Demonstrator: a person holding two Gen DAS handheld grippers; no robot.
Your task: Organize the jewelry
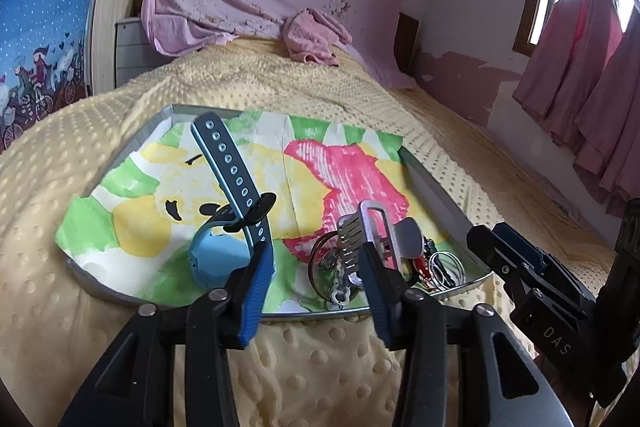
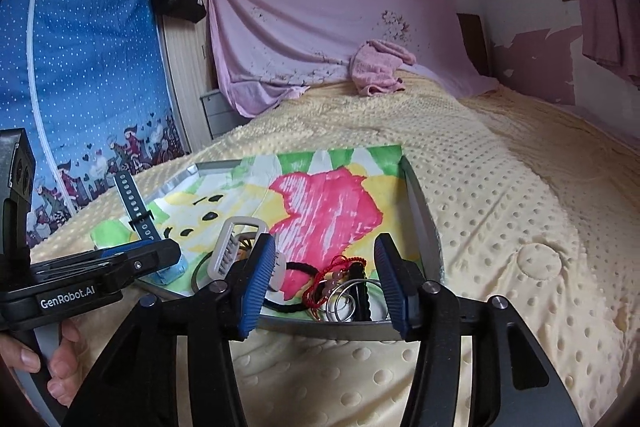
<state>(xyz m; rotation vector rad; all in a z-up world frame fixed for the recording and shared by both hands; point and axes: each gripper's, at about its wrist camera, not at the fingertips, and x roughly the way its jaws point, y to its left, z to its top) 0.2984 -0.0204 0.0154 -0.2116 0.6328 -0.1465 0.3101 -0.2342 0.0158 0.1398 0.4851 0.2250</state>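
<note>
Gathered on one metal tray [image 1: 434, 187] on the bed to keep small pieces together: blue watch [image 1: 218, 253] at tray's near left, hair comb [image 1: 370, 227], rings and red bracelet [image 2: 326, 281] near right corner. Left claw [image 1: 316, 277] and right claw [image 2: 326, 285] both spread, pinching nothing, poised before tray's near edge.

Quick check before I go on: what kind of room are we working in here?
Most likely a bedroom in a home. The tray of jewelry sits on a bed under a dotted yellow blanket, a pink sheet is draped behind it, and pink curtains hang at a window.
</note>
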